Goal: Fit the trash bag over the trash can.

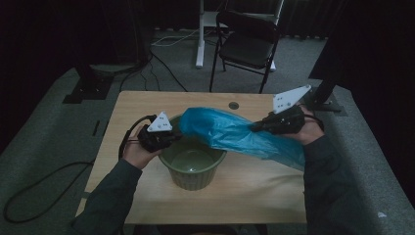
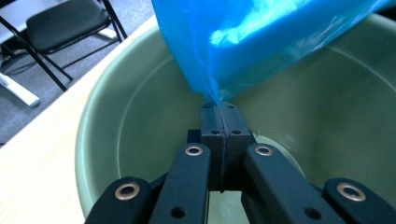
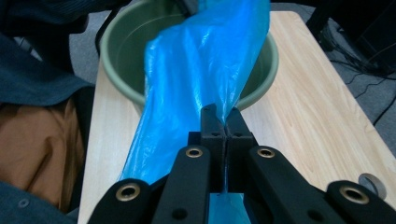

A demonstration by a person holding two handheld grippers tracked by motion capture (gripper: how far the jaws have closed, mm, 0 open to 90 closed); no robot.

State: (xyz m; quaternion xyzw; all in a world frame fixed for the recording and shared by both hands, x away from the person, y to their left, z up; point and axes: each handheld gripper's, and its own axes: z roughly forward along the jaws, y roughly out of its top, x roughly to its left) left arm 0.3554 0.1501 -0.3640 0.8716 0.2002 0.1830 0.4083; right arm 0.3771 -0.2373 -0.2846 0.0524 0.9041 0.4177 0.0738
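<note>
Both grippers, our left gripper (image 1: 172, 138) and right gripper (image 1: 255, 127), pinch the blue bag (image 1: 230, 131), stretched lengthwise between them, directly above the green tub (image 1: 192, 171) beneath our left

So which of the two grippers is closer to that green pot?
The left. The left gripper hangs right over the rim of the green pot, shut on a corner of the blue bag. The right gripper pinches the bag off to the pot's right, above the table.

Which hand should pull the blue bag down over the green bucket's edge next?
Probably the left. The left gripper pinches the blue bag right over the green bucket, beside its rim. The right gripper grips the bag farther out, over the table.
</note>
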